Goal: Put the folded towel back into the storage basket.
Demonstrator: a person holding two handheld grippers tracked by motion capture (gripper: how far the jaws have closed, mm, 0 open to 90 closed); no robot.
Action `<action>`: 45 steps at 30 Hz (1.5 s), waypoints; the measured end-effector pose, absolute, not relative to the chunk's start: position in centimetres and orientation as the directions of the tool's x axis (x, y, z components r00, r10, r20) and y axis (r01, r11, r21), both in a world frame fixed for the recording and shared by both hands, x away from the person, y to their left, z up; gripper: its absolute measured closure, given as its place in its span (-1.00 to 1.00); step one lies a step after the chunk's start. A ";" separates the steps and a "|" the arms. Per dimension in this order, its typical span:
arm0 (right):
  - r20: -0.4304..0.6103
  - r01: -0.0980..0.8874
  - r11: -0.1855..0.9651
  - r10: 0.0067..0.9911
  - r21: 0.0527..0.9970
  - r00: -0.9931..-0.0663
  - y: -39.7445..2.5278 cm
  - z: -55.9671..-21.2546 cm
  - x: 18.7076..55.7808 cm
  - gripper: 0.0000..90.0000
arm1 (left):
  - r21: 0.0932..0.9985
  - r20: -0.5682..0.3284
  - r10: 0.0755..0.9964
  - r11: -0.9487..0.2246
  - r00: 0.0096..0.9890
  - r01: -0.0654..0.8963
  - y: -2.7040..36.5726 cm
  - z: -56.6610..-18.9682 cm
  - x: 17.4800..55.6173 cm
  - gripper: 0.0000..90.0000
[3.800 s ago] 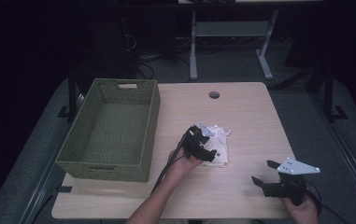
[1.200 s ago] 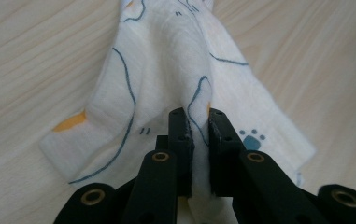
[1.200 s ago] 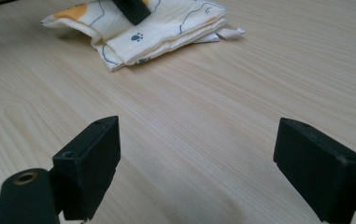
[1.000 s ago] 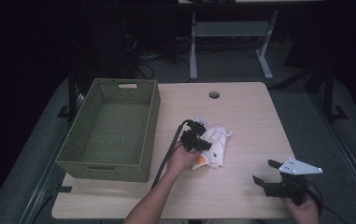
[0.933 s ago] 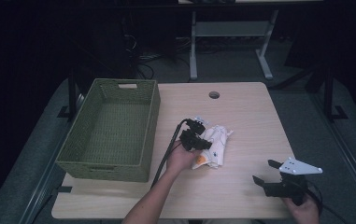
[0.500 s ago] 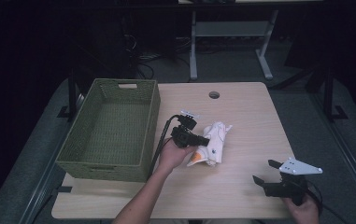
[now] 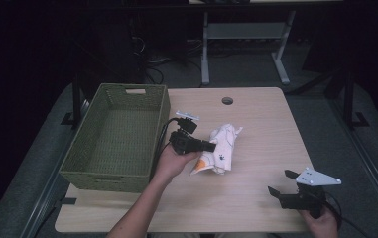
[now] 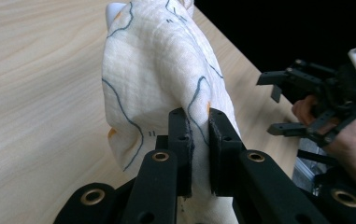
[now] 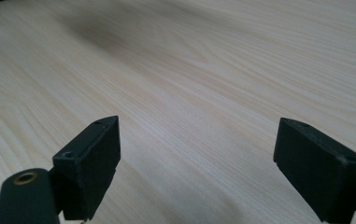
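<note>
while pinching the cloth [image 8: 157, 74], left hand-held gripper [image 8: 198, 122] nearly closed

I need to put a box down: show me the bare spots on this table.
Bare wood lies between the cloth and the right gripper, and around the table grommet hole. It is crowded where the left gripper pinches the cloth beside the green basket.

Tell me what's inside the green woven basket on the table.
Nothing shows inside the green woven basket: its woven floor looks bare. Its near wall hides the strip of floor right behind it. The white patterned cloth lies outside on the table, pinched by the left gripper.
</note>
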State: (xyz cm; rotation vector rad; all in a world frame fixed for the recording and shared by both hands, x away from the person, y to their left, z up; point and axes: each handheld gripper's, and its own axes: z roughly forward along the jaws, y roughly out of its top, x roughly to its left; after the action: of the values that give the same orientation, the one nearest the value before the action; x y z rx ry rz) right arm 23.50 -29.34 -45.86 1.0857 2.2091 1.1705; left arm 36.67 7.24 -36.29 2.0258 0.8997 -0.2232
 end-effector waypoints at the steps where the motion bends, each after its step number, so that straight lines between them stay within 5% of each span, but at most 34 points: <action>1: 0.000 0.445 0.343 0.792 0.827 -0.610 -29.3 -45.9 23.5 -0.68 | 0.656 -0.468 0.509 -0.348 0.723 0.670 7.4 -36.1 36.6 0.83; 20: -0.009 0.455 0.348 0.801 0.820 -0.598 -29.4 -46.2 24.0 -0.68 | 0.672 -0.549 0.467 -0.246 0.693 0.698 12.3 -33.9 36.6 0.83; 45: 0.005 0.475 0.321 0.824 0.819 -0.567 -29.8 -46.4 24.2 -0.68 | 0.688 -0.544 0.518 -0.174 0.660 0.704 19.1 -30.9 37.0 0.83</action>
State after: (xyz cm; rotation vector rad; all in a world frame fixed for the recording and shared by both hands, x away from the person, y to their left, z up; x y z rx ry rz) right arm 24.25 -29.76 -46.38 1.1485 2.1780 1.1384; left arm 36.95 19.13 -30.90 1.8383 0.9707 -0.2247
